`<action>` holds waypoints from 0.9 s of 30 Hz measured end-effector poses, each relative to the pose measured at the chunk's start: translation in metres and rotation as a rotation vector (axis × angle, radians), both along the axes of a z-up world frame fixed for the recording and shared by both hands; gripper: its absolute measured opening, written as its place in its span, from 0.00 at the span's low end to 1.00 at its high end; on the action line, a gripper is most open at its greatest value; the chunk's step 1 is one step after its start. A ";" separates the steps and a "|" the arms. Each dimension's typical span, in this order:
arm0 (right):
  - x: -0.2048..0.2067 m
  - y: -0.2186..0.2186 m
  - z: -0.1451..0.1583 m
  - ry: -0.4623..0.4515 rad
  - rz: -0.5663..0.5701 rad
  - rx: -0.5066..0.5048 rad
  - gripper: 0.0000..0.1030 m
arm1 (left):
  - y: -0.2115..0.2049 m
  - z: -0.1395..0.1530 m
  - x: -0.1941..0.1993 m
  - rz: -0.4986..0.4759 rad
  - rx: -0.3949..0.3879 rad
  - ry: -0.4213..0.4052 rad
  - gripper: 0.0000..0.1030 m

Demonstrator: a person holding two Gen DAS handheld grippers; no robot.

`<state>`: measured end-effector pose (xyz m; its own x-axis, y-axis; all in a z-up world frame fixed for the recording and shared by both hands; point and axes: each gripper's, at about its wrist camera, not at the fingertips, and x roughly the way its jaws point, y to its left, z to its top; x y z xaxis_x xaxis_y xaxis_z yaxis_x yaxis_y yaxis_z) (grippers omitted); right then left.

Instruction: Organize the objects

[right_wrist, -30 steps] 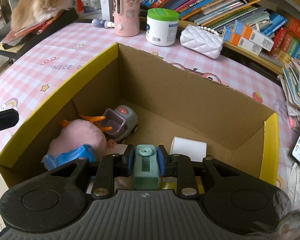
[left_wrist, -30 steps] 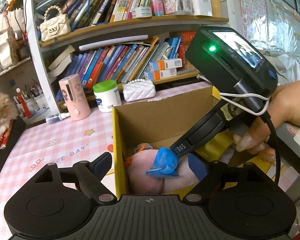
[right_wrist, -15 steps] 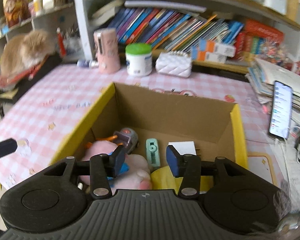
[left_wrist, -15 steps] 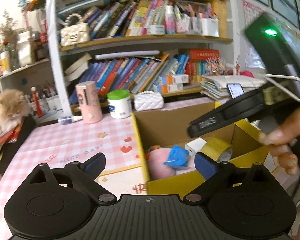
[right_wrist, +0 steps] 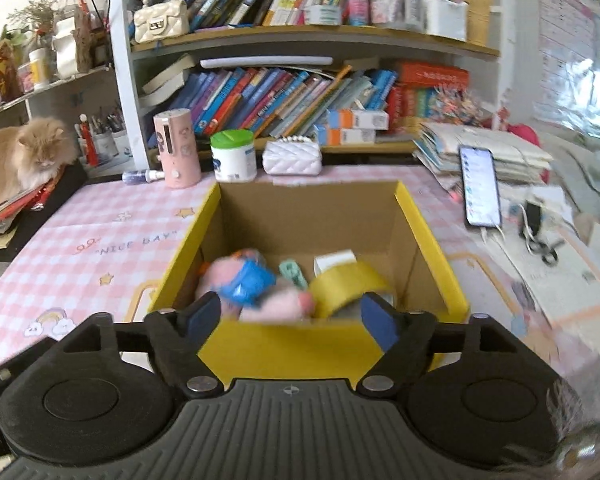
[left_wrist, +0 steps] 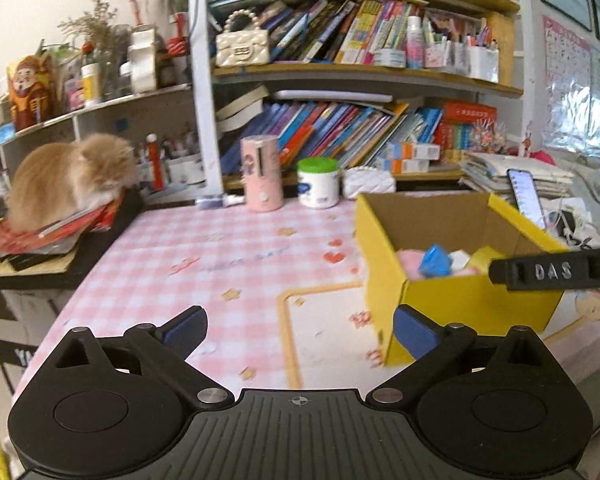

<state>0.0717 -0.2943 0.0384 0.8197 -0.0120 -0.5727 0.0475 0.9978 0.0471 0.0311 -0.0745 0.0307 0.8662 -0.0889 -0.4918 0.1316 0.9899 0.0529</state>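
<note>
Left wrist view is showing the left gripper (left_wrist: 299, 332) hanging over the pink checked tablecloth (left_wrist: 220, 248), its blue-padded jaws opening wide with nothing between them. To the right of it the yellow-edged cardboard box (left_wrist: 460, 304) is standing on the cloth, and a pink plush toy with a blue cap (left_wrist: 424, 262) and a roll of yellow tape (left_wrist: 478, 258) are lying inside. One black finger of the right gripper (left_wrist: 556, 272) is reaching across the box's near right corner. Behind the box a pink cylindrical dispenser (left_wrist: 260, 174) and a white jar with a green lid (left_wrist: 318, 182) are standing by the bookshelf, and an orange long-haired cat (left_wrist: 68, 178) is sitting well left of the box.

Right wrist view is showing the right gripper (right_wrist: 292, 320) just outside the box's near wall (right_wrist: 296, 344), its jaws opening and empty. Inside the box, a small mint-green plastic gadget (right_wrist: 294, 274) is lying between the plush toy (right_wrist: 256, 292) and the tape roll (right_wrist: 348, 284), with a white carton (right_wrist: 334, 260) behind it. A smartphone (right_wrist: 480, 184) is leaning on papers to the right of the box.

A drop into the box looks finished. Next, presumably, each hand is needing a loose item outside the box, approached with jaws wide.
</note>
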 end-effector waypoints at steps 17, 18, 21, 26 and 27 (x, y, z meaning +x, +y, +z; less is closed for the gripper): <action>-0.079 0.070 -0.036 0.104 0.011 -0.064 0.96 | 0.036 -0.014 -0.045 0.040 -0.040 0.067 0.99; -0.081 0.071 -0.037 0.108 0.010 -0.062 0.97 | 0.038 -0.014 -0.046 0.048 -0.044 0.071 1.00; -0.086 0.077 -0.039 0.119 0.009 -0.075 0.99 | 0.043 -0.016 -0.050 0.091 -0.043 0.077 1.00; -0.091 0.086 -0.044 0.142 0.017 -0.088 1.00 | 0.045 -0.022 -0.056 0.159 0.027 0.096 1.00; -0.092 0.087 -0.045 0.148 0.018 -0.091 1.00 | 0.045 -0.023 -0.056 0.167 0.040 0.104 1.00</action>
